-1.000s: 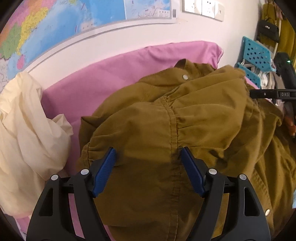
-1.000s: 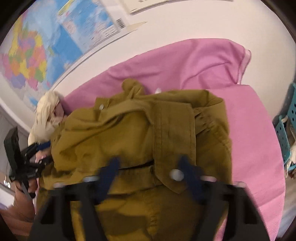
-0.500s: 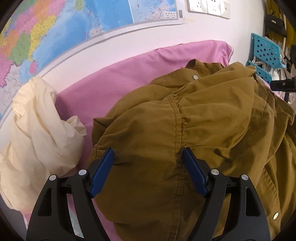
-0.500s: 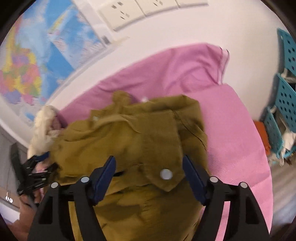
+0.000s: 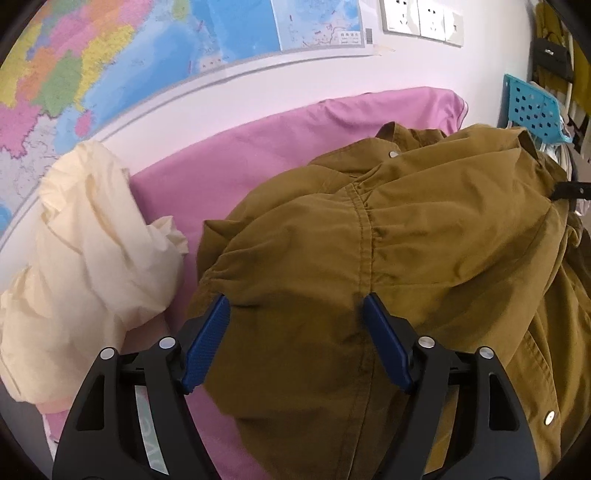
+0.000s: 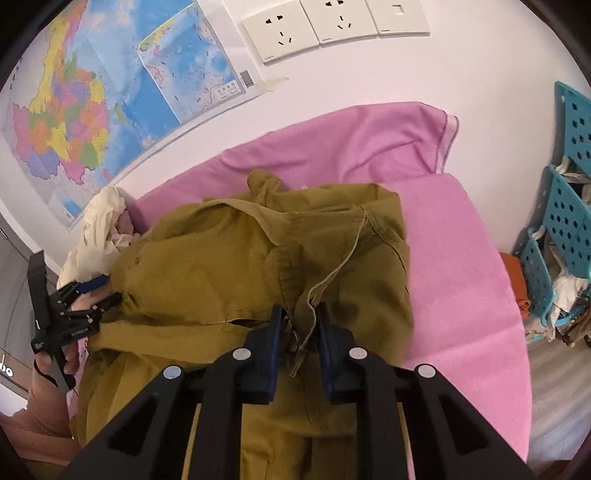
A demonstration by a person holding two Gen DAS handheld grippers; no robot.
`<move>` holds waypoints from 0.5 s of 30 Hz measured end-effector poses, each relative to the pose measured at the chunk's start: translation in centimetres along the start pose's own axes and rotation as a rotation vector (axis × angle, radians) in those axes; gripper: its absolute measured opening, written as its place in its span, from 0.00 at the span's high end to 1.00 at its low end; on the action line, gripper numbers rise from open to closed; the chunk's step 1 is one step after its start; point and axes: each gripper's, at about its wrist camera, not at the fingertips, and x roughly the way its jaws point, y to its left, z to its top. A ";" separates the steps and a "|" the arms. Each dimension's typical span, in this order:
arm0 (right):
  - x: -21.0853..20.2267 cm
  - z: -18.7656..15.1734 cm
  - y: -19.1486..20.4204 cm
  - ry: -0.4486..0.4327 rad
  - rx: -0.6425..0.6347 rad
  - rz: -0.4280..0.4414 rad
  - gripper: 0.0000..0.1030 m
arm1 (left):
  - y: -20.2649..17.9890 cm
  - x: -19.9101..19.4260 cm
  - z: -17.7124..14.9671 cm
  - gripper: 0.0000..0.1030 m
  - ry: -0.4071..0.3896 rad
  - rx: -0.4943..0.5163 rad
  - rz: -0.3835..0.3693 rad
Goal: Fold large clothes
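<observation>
Jacket: big olive-brown jacket [image 5: 424, 266] was bunched in a heap on the pink sheet [image 5: 280, 147], snap buttons showing, gathered seam running up the middle in the left wrist view.
Left gripper: the left gripper [image 5: 295, 339] was spread wide, blue pads either side of the jacket fabric, not pinching anything. From the right wrist view you could see it at the jacket's left edge [image 6: 94, 293].
Right gripper: the right gripper [image 6: 297, 325] was nearly closed, clamped on a fold of the jacket with a pale-edged hem strip running up from between its fingers.
Cream cloth: a crumpled cream garment [image 5: 88, 258] sat left of the jacket, up against the wall, touching or just beside the jacket's edge.
Wall: a colourful map [image 5: 155, 48] and a row of white sockets [image 6: 332, 22] were above the bed.
Right side: a teal perforated rack [image 6: 565, 229] with stuff in it stood past the edge of the sheet.
</observation>
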 end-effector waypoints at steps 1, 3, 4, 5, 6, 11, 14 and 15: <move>0.1 -0.4 -0.3 0.009 0.005 -0.003 0.83 | -0.1 -0.3 -0.1 0.32 -0.003 -0.003 -0.002; 0.8 -0.9 -1.0 0.026 0.038 0.000 0.83 | -0.3 -0.9 -0.4 0.32 -0.014 -0.005 0.002; 1.2 -1.2 -1.3 0.035 0.056 0.008 0.82 | -0.6 -1.2 -0.6 0.32 -0.022 -0.003 0.011; 1.4 -1.3 -1.4 0.038 0.066 0.005 0.81 | -0.8 -1.5 -0.8 0.32 -0.027 -0.003 0.011; 1.6 -1.5 -1.6 0.039 0.078 0.001 0.78 | -0.8 -1.8 -0.9 0.32 -0.029 -0.005 0.008; 1.9 -2.0 -1.9 0.036 0.125 -0.017 0.67 | -1.8 -2.8 -1.9 0.32 -0.036 0.008 0.021; 0.6 -1.9 -1.4 0.003 0.116 -0.037 0.62 | -1.8 -3.0 -2.3 0.32 -0.036 0.002 0.017; 0.0 -1.9 -1.1 -0.018 0.111 -0.046 0.61 | -1.8 -3.0 -2.4 0.32 -0.033 -0.002 0.014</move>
